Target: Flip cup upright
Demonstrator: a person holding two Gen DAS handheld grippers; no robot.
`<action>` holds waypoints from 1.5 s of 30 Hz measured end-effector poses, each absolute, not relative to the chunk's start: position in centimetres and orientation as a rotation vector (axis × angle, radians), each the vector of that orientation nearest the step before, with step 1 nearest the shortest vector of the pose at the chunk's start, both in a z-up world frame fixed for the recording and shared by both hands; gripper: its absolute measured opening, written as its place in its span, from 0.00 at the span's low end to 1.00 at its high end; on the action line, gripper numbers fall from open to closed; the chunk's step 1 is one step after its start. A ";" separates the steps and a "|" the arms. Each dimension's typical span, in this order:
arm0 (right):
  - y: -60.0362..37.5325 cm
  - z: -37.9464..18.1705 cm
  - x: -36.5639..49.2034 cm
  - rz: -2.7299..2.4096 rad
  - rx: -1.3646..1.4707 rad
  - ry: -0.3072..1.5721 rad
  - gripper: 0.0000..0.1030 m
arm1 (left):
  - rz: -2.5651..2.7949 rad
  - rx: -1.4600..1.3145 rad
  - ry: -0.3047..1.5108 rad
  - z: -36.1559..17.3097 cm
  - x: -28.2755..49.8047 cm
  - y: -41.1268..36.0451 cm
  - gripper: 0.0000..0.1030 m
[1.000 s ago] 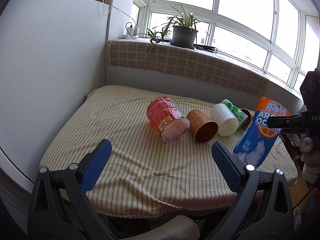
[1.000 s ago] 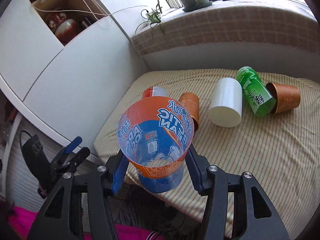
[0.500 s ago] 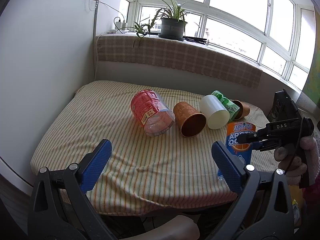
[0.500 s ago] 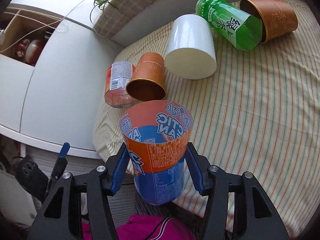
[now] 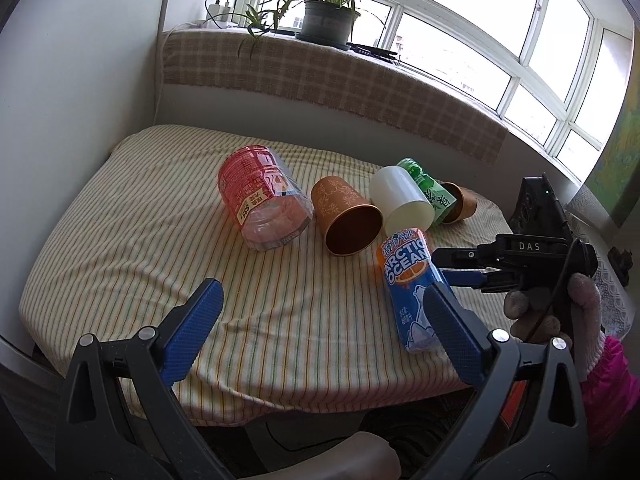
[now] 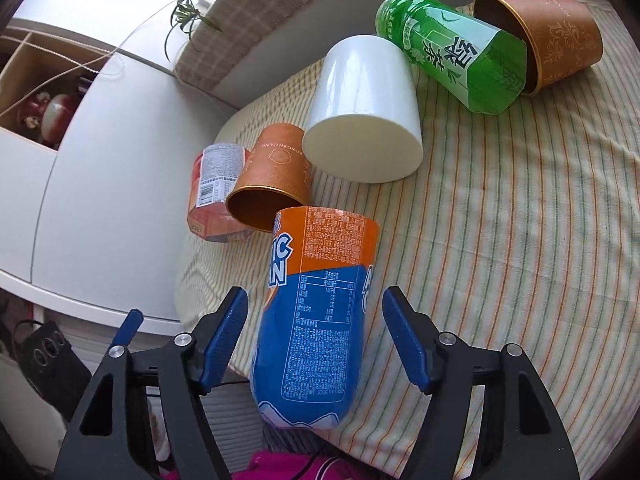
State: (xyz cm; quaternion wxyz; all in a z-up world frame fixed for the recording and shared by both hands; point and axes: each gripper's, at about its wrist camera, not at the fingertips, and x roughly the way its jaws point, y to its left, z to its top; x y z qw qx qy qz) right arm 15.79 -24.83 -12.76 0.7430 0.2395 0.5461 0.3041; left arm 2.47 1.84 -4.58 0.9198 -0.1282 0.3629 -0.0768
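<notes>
The blue-and-orange "Arctic Ocean" cup [image 6: 316, 312] stands upright on the striped tablecloth near the table's front edge; it also shows in the left wrist view [image 5: 412, 292]. My right gripper [image 6: 316, 324] is open, its blue pads apart on either side of the cup with gaps showing. It also appears in the left wrist view [image 5: 460, 270], beside the cup. My left gripper [image 5: 320, 320] is open and empty, above the table's front edge, left of the cup.
Lying on their sides behind the cup: a red clear cup [image 5: 264, 200], an orange cup [image 5: 344, 216], a white cup [image 5: 404, 200], a green cup [image 5: 430, 188] and another orange cup [image 5: 464, 202]. A white cabinet [image 5: 68, 100] stands left; a windowsill with a plant [image 5: 324, 16] behind.
The right gripper brought the Arctic Ocean cup down onto the tablecloth and opened its jaws, letting it go. The left gripper's view shifted slightly.
</notes>
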 end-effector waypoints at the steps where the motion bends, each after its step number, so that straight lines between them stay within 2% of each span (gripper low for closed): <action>1: -25.1 -12.4 15.4 0.661 0.517 1.179 0.67 | -0.172 -0.281 0.761 -4.8 2.9 1.7 0.99; 12: -28.9 -9.0 5.7 0.398 0.302 0.902 0.67 | -0.433 -0.534 0.986 -8.0 9.8 -1.2 0.98; 14: -30.1 -9.0 4.0 0.342 0.318 0.875 0.68 | -0.450 -0.573 1.023 -8.7 11.1 -1.7 0.93; 19: -32.6 -9.4 1.5 0.244 0.391 0.857 0.68 | -0.491 -0.635 1.102 -10.6 13.9 -3.0 0.90; 21: -33.3 -9.3 1.0 0.218 0.386 0.848 0.68 | -0.501 -0.649 1.132 -11.2 14.7 -3.4 0.81; 31: -34.0 -9.5 1.0 0.202 0.402 0.840 0.68 | -0.498 -0.637 1.185 -12.9 16.4 -4.9 0.81; 34: -33.8 -9.7 1.0 0.203 0.404 0.843 0.68 | -0.501 -0.616 1.206 -13.4 16.8 -5.6 0.75; 37: -33.8 -9.9 0.9 0.198 0.406 0.844 0.68 | -0.505 -0.611 1.224 -13.8 17.2 -6.2 0.64; 45: -34.0 -9.8 0.6 0.183 0.401 0.840 0.68 | -0.509 -0.499 1.139 -11.1 15.6 -7.5 0.62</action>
